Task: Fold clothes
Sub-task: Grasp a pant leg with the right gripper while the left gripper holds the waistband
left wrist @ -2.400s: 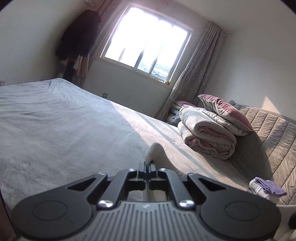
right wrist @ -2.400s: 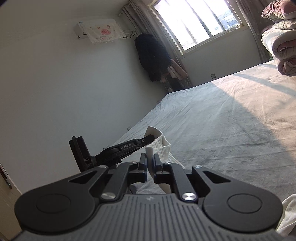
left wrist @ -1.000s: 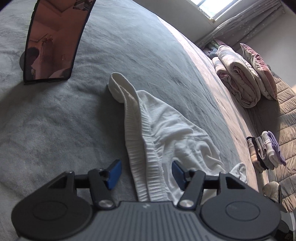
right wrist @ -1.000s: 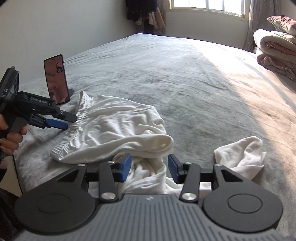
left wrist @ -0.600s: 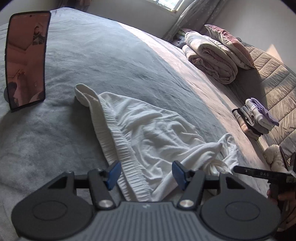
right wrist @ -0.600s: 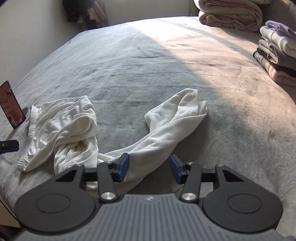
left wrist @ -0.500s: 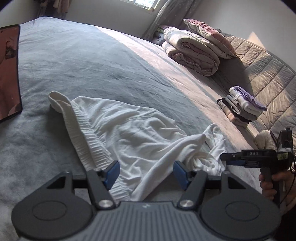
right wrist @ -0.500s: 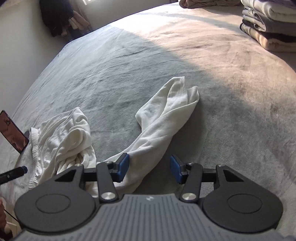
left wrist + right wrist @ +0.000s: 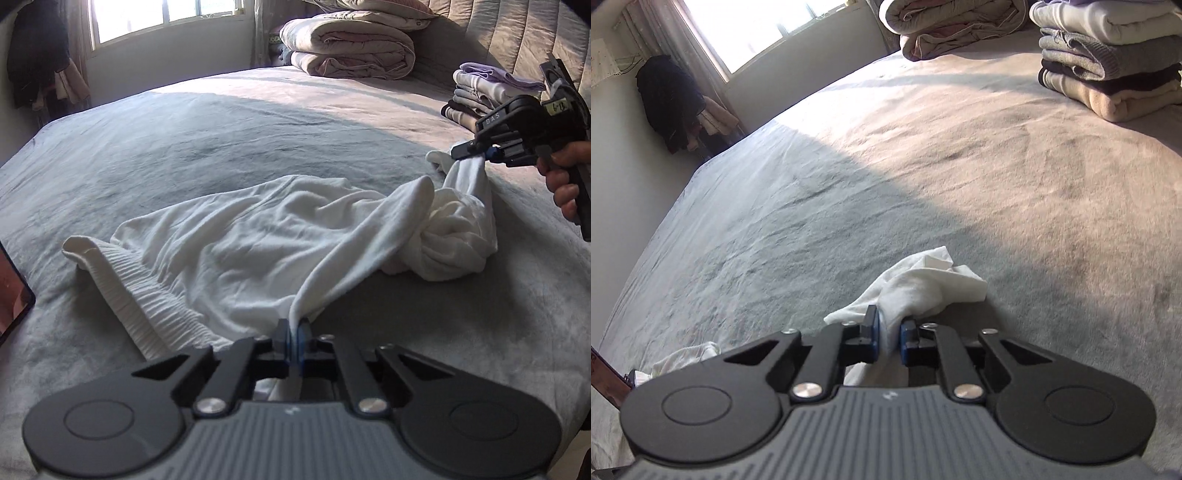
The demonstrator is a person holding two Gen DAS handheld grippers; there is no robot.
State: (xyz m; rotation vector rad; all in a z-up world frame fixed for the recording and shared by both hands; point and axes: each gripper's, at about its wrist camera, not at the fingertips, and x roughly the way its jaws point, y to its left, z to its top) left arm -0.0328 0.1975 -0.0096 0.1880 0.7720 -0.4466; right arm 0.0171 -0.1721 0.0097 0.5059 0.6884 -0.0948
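White trousers [image 9: 258,240] with a ribbed elastic waistband [image 9: 140,295] lie crumpled along the near edge of the grey bed [image 9: 221,140], legs twisted into a bunch, two folds lifted.

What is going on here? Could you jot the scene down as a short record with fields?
Setting: grey plush bed cover, partly sunlit
Garment: crumpled white cotton trousers with a ribbed waistband, lying on the bed
Left gripper: jaws just closed, pinching a fold of the trousers
Right gripper: jaws just closed on a trouser leg end, a hand squeezing its handle
Nearby: stack of folded clothes, rolled pink-beige quilt, window
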